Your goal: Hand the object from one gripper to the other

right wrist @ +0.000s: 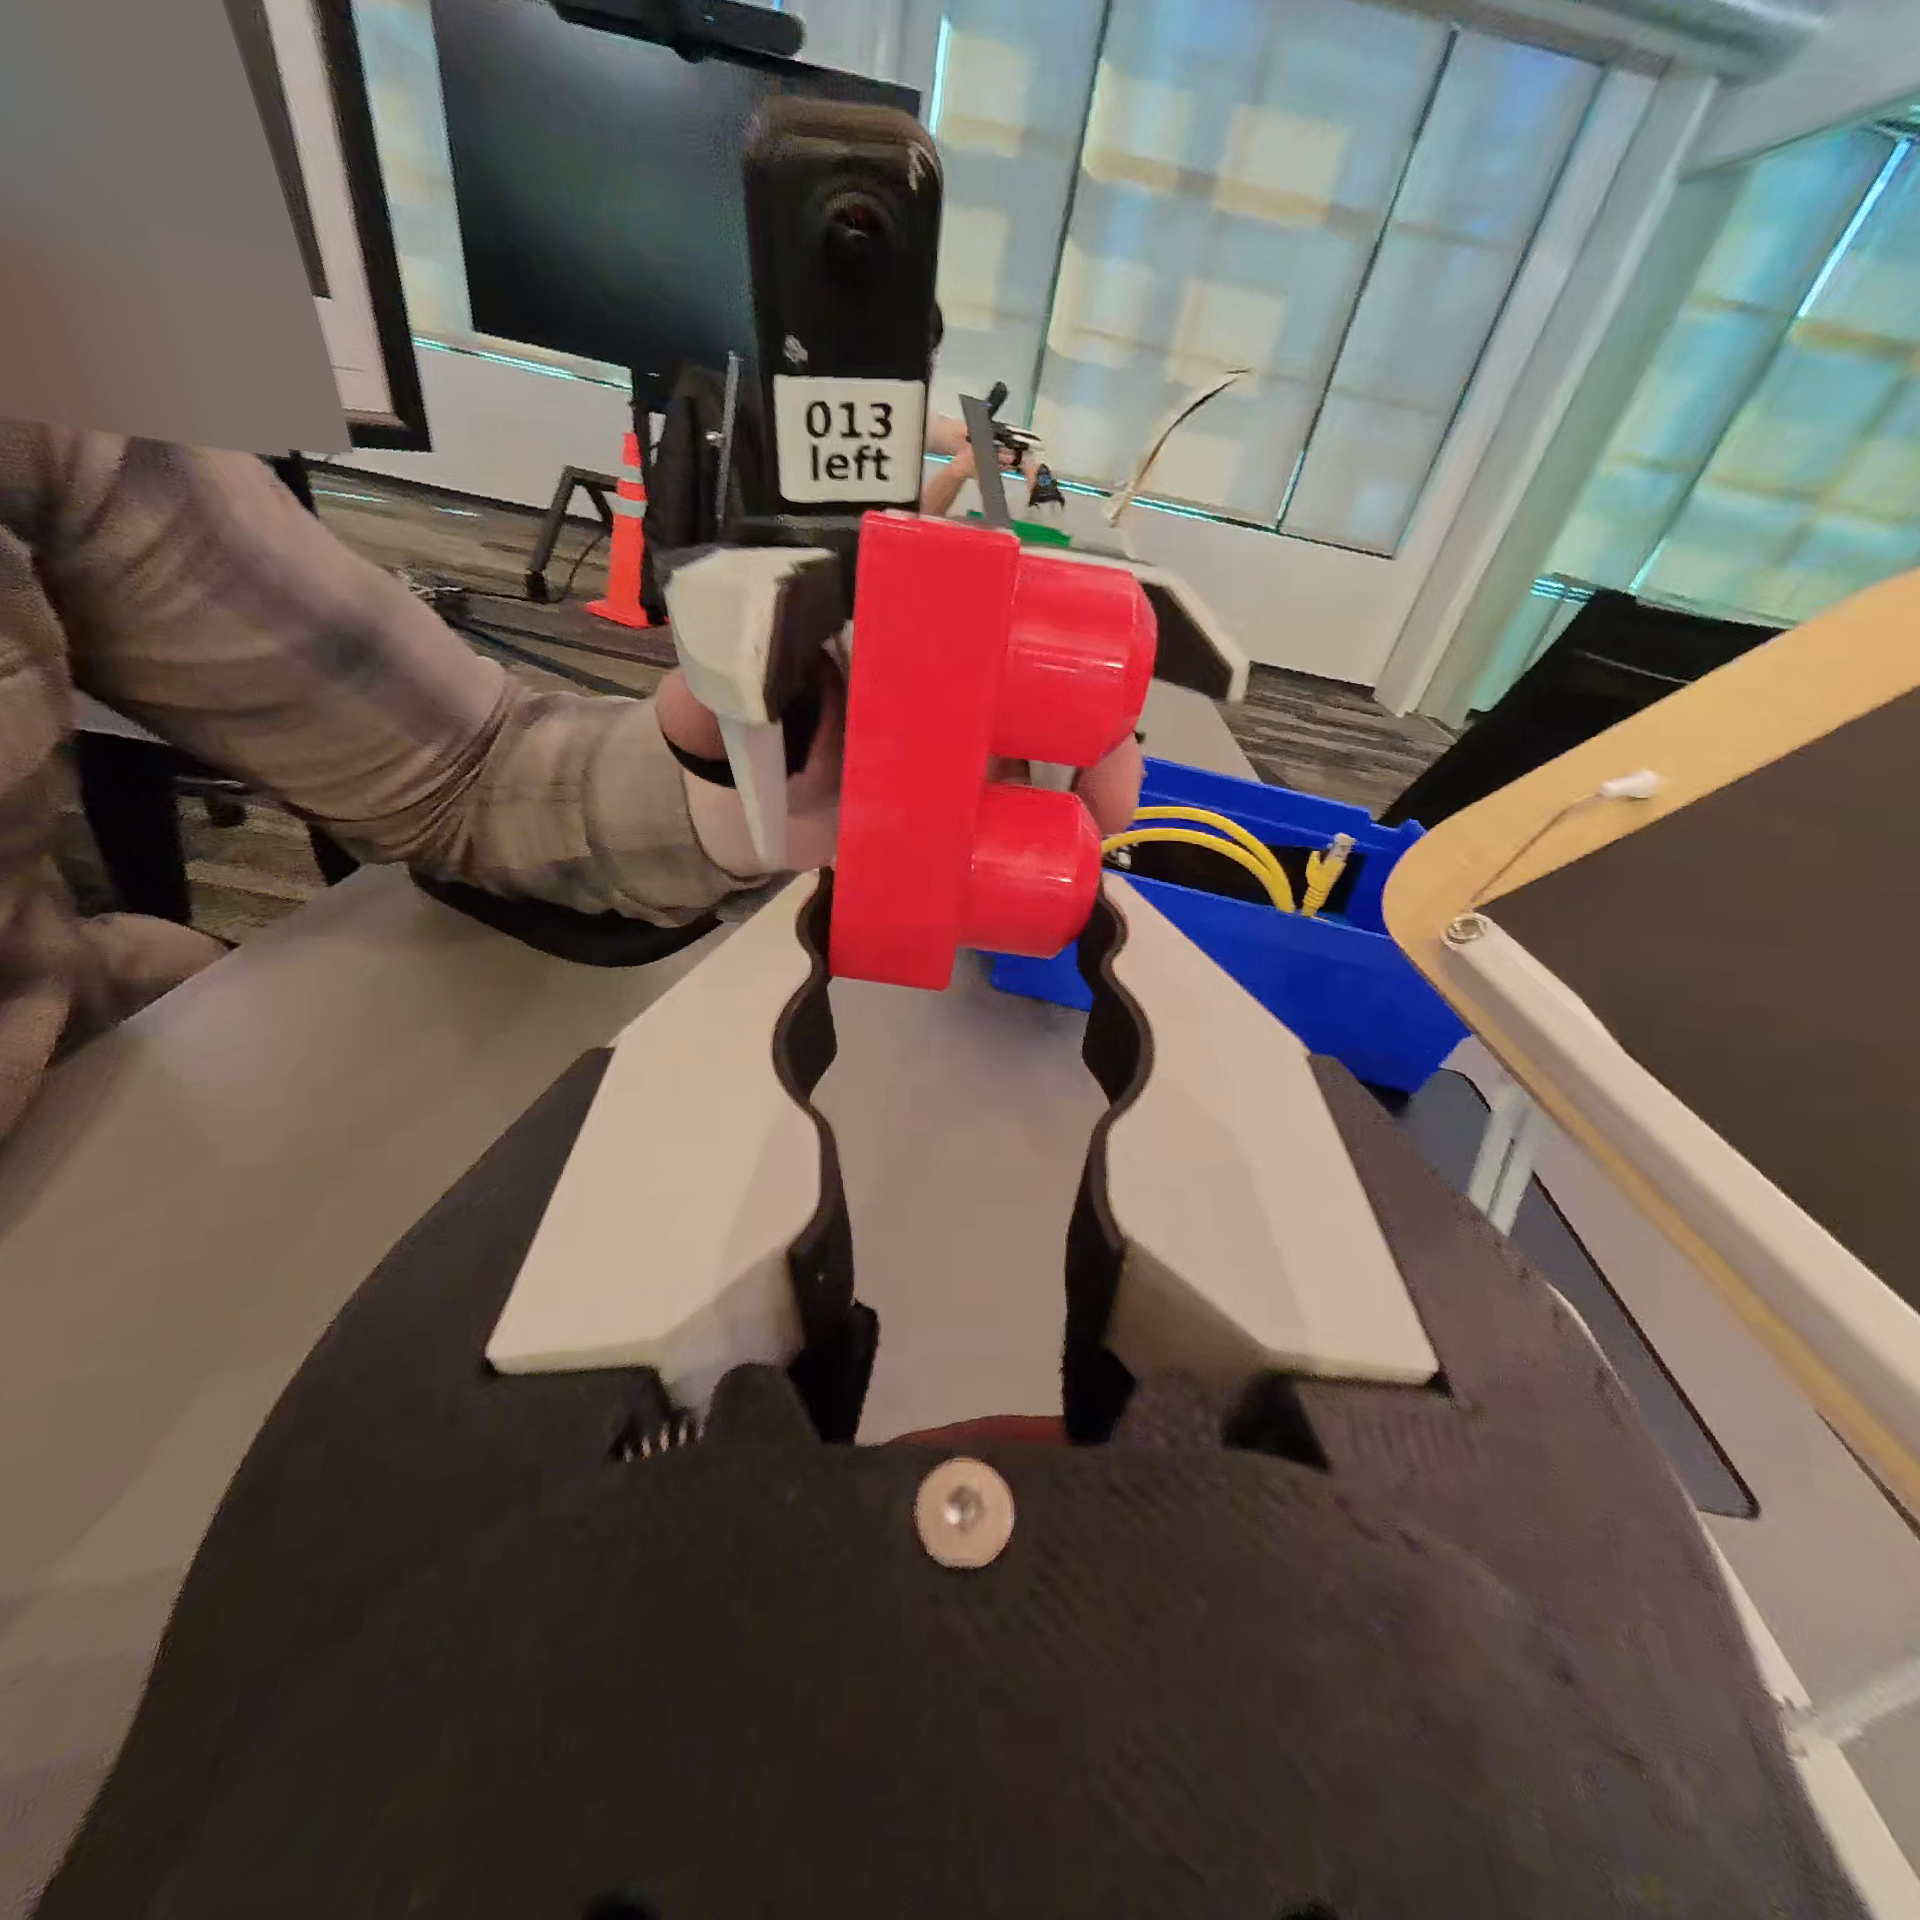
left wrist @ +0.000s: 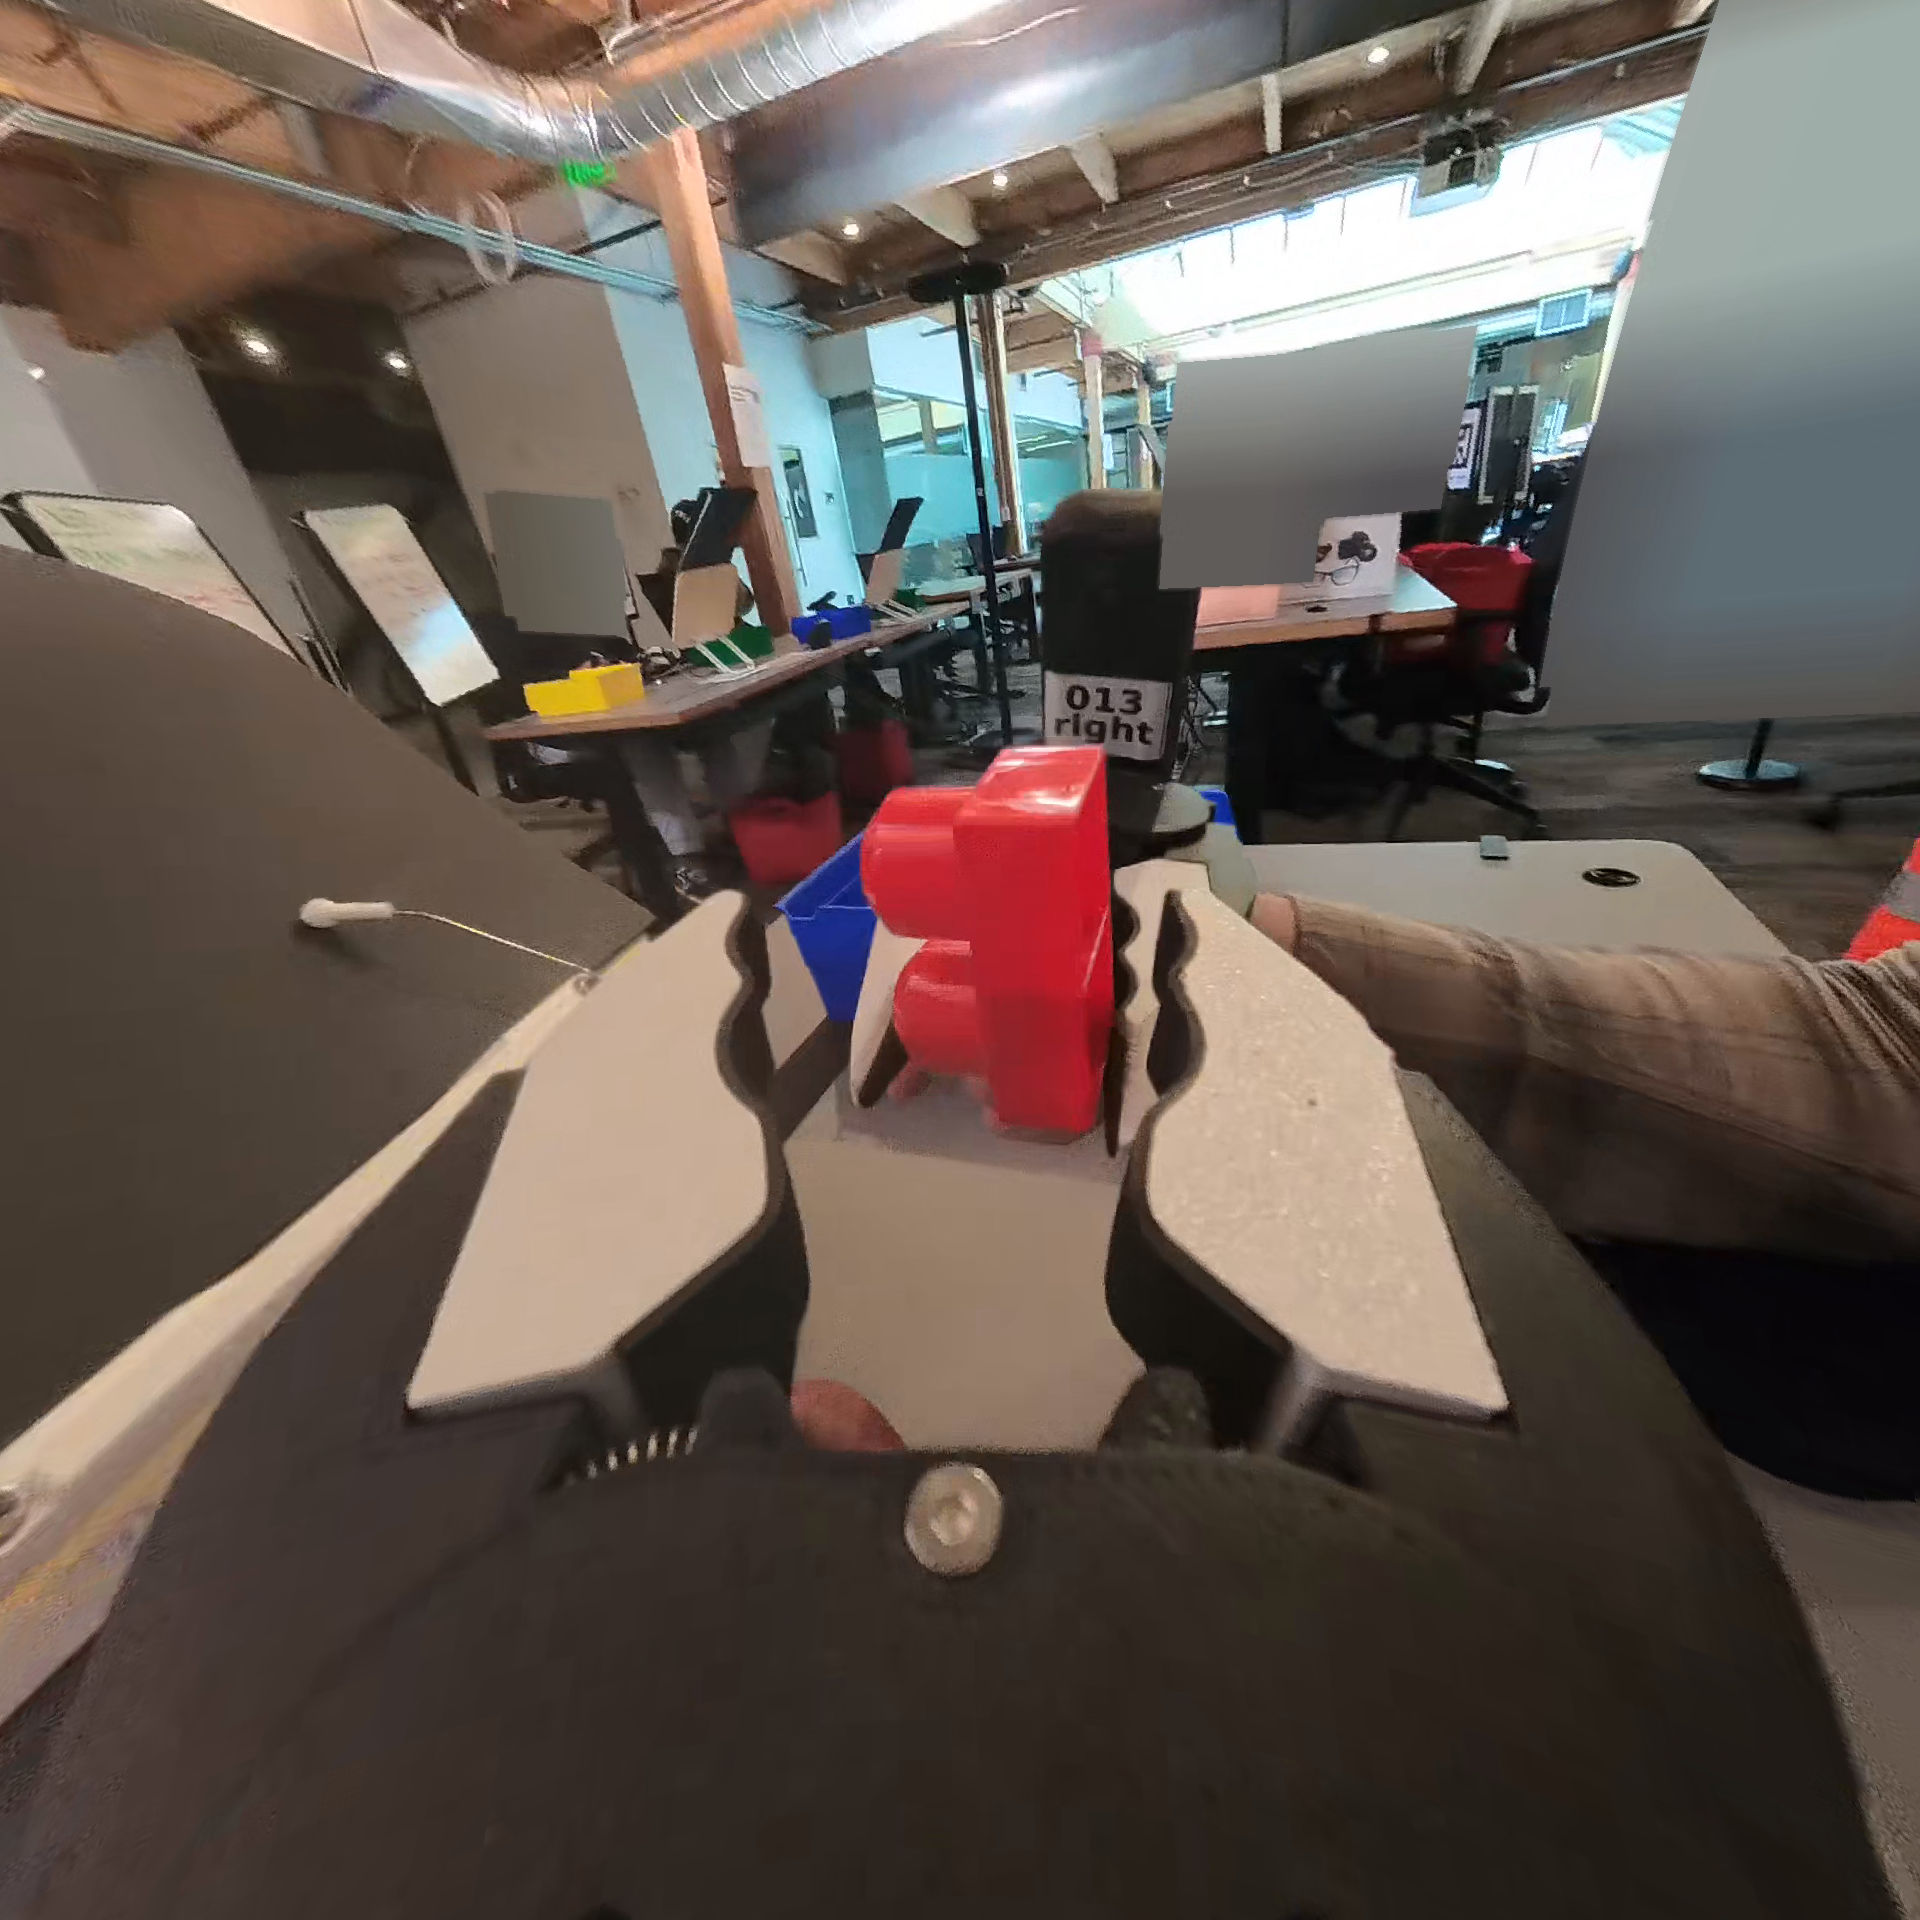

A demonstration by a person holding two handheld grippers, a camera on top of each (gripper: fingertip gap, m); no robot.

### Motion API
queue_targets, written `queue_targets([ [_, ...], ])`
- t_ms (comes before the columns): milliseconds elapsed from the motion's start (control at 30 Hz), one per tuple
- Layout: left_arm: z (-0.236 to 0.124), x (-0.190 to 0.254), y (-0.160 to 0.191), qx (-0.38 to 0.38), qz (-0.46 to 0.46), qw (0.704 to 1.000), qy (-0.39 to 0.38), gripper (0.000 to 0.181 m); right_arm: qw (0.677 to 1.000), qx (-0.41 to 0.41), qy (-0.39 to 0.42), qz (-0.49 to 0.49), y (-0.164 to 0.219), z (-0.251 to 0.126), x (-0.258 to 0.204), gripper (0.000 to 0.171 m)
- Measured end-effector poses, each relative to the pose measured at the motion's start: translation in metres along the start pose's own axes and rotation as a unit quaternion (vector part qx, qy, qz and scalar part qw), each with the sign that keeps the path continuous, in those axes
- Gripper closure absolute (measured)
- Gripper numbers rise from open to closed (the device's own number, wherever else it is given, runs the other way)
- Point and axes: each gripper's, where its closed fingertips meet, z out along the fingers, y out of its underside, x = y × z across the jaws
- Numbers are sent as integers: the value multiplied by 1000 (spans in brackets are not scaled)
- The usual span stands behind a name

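Two wrist cameras, each close behind its own fingers, looking forward along them — facing one another across a grey table. Shared between both: the red block in the middle and a blue bin — seen from opposite sides.

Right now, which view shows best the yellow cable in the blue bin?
The right wrist view: the yellow cable shows inside the blue bin. The left wrist view shows only the bin's corner, no cable.

An open office: exposed wood beams and a silver duct upper left, whiteboards at left, desks mid-frame; tall frosted windows fill the right wrist view's upper right
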Motion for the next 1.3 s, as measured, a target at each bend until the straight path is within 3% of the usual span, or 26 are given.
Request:
queue_targets([
  [200, 7, 9, 10, 5, -6, 1000, 14, 133, 1000, -12, -21, 1, 6, 6, -7, 127],
  [400, 7, 11, 10, 12, 2, 1000, 11, 136, 1000, -10, -21, 1, 7, 7, -8, 127],
  [533, 4, 1, 4, 24, 45, 998, -41, 137, 1000, -24, 10, -1, 9, 5, 3, 128],
  [600, 0, -16, 3, 13, 71, 992, -105, 137, 999, -36, 32, -1, 9, -1, 11, 121],
  [667, -8, -35, 2, 5, 107, 978, -176, 137, 997, -36, 75, -6, 1, -12, 24, 113],
  [867, -20, -61, 6, -45, 230, 923, -306, 137, 986, 1, 164, -38, -31, -22, 45, 119],
  [1067, -26, -66, 7, -72, 320, 867, -374, 137, 977, 6, 206, -47, -38, 4, 51, 119],
  [1300, -30, -73, 8, -87, 355, 847, -386, 140, 983, 20, 183, -7, -36, 22, 45, 118],
])
